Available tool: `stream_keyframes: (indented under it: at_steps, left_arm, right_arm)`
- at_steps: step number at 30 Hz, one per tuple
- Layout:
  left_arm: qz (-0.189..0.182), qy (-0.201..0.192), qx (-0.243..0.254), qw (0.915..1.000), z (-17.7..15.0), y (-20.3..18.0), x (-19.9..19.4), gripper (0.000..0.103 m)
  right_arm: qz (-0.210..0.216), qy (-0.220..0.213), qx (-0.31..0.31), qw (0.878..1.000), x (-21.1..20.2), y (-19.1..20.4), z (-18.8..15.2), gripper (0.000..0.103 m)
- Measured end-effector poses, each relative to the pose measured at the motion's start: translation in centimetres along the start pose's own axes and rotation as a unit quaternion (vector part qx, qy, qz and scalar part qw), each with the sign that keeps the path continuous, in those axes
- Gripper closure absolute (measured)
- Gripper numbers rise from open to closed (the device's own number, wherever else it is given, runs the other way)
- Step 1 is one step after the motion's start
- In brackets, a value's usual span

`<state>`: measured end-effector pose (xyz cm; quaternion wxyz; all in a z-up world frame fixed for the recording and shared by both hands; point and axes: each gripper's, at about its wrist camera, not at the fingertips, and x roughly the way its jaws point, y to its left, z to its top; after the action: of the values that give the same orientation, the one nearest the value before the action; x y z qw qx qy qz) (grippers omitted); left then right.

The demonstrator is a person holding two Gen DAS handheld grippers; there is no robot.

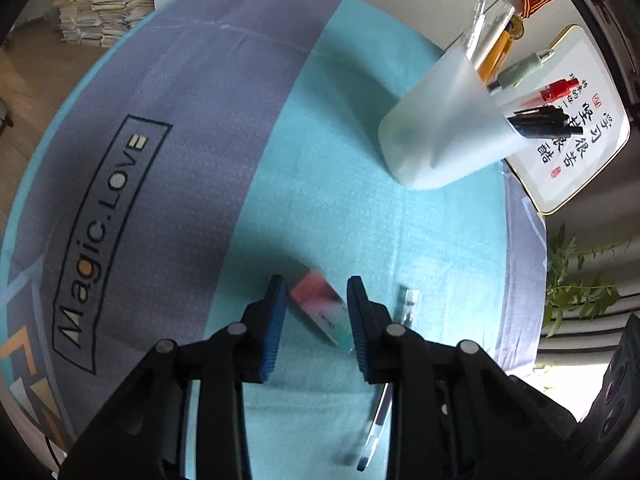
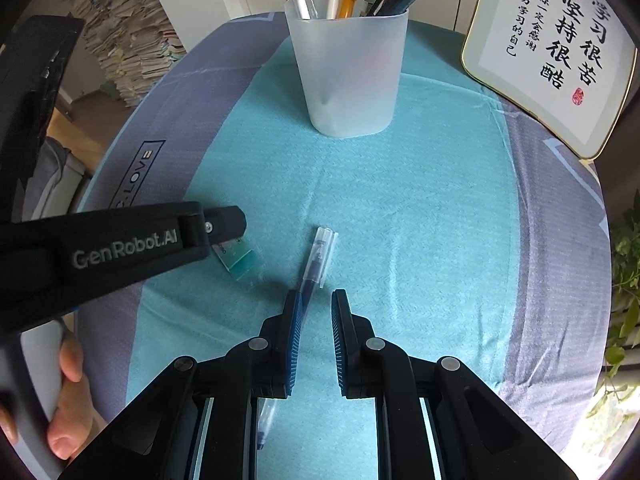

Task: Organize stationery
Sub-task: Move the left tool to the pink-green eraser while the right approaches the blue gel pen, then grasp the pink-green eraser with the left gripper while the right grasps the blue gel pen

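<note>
A pink-to-teal eraser [image 1: 320, 310] lies on the teal cloth between the open fingers of my left gripper [image 1: 316, 286]; it also shows in the right wrist view [image 2: 240, 260], partly hidden under the left gripper's arm [image 2: 120, 248]. A clear gel pen with blue ink [image 2: 316, 264] lies on the cloth; my right gripper [image 2: 316, 300] is open just above it, the left finger over its barrel. The pen's cap [image 1: 408, 304] shows right of the left gripper. A frosted pen cup [image 2: 348, 72] holds several pens at the back.
A framed calligraphy sign [image 2: 556, 48] leans at the back right beside the cup [image 1: 444, 128]. The round table has a grey and teal cloth [image 1: 160, 120]. Stacked papers [image 2: 128, 40] stand on the floor beyond. A green plant [image 1: 580, 280] is at the right edge.
</note>
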<state>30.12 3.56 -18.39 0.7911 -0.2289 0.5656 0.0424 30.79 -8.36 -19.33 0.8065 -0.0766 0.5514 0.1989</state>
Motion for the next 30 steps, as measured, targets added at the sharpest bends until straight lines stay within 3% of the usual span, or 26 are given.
stream_keyframes:
  at_steps: [5, 8, 11, 13, 15, 23, 27, 30]
  left_arm:
    - [0.004, 0.001, 0.002, 1.0, 0.4, -0.2, 0.2, 0.075]
    - [0.01, -0.005, 0.034, 0.9994, 0.0, -1.1, 0.4, 0.082]
    - [0.007, -0.009, 0.07, 0.9975, -0.5, -1.6, 0.4, 0.083]
    - [0.003, -0.017, 0.097, 0.9952, -0.7, -1.9, 0.0, 0.096]
    - [0.004, -0.011, 0.116, 0.9932, -1.0, -1.7, -0.4, 0.098]
    - [-0.034, 0.021, 0.1, 0.9942, -1.1, 0.9, -1.0, 0.098]
    - [-0.034, 0.016, 0.095, 0.9948, -1.7, 0.1, -1.7, 0.085]
    - [-0.019, 0.009, 0.085, 0.9962, -1.5, 0.2, -1.5, 0.084]
  right_arm:
    - [-0.002, 0.0, 0.006, 1.0, 0.1, -0.3, 0.2, 0.089]
    - [-0.002, -0.001, 0.012, 1.0, 0.1, -0.4, 0.4, 0.089]
    - [-0.005, -0.003, 0.01, 1.0, 0.2, -0.2, 0.6, 0.088]
    - [-0.007, -0.005, 0.012, 1.0, 0.3, -0.2, 0.8, 0.086]
    - [-0.002, -0.003, 0.02, 1.0, 0.4, -0.4, 1.0, 0.086]
    - [0.01, -0.001, 0.049, 0.999, 0.2, -1.3, 1.2, 0.086]
    - [0.02, 0.003, 0.058, 0.998, 0.4, -1.3, 1.2, 0.085]
    - [0.006, 0.008, 0.06, 0.998, 0.9, -1.1, 1.4, 0.084]
